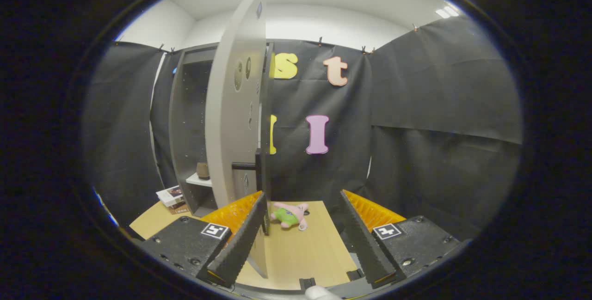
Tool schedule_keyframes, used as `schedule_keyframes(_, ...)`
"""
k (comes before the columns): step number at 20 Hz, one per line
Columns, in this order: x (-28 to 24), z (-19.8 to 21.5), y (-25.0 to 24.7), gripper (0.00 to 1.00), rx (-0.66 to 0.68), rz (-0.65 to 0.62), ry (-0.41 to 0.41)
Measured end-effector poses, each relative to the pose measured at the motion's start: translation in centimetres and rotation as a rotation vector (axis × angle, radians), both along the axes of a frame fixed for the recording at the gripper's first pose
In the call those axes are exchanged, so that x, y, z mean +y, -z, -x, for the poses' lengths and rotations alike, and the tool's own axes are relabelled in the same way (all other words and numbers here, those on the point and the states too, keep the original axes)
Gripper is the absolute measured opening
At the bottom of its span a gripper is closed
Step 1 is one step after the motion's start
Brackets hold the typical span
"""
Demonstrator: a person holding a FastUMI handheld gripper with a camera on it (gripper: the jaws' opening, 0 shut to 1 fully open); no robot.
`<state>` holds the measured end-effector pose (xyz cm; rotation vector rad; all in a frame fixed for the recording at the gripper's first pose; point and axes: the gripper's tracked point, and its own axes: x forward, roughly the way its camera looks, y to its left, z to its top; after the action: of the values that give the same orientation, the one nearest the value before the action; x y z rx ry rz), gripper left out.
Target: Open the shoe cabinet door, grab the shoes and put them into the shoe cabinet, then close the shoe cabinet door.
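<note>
Gripper [303, 237] is wide open, holding nothing; the door [236, 106] stands swung out, edge-on just ahead of the left finger [240, 240], with its dark handle [245, 166] sticking out above that finger. Cabinet [185, 129] is open behind the door, and I can see a shelf [200, 180] with a small brown object [202, 170] on it. I see no shoes here: the only loose item on the table [300, 249] is a pink and green plush toy [290, 215], beyond the fingers and just beside the door's bottom edge. Risks as I read them: 1) left finger is very close to the door edge, so any sideways drift could knock the door further round or back shut before anything goes in; 2) the plush sits near the door's swing path and could get swept or pinched on closing; 3) grabbing the plush by mistake since no shoes are visible; 4) the handle could snag the left finger on a reach in. The books [172, 197] beside the cabinet base look clear of all this.
</note>
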<state>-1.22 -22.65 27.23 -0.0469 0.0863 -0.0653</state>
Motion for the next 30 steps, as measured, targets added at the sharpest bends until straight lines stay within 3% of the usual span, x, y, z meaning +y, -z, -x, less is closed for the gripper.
schedule_keyframes(8, 1.5, -3.1, 1.4, 0.96, 0.045, -0.05, -0.231)
schedule_keyframes(15, 4.4, -3.1, 1.6, 0.94, 0.055, -0.059, -0.358)
schedule_keyframes(24, 15.9, -3.5, 2.3, 0.94, 0.062, -0.064, -0.35)
schedule_keyframes(28, 22.1, -5.0, 3.3, 0.94, 0.066, -0.012, -0.397)
schedule_keyframes(30, 24.4, -5.4, 3.7, 0.96, 0.053, -0.046, -0.402)
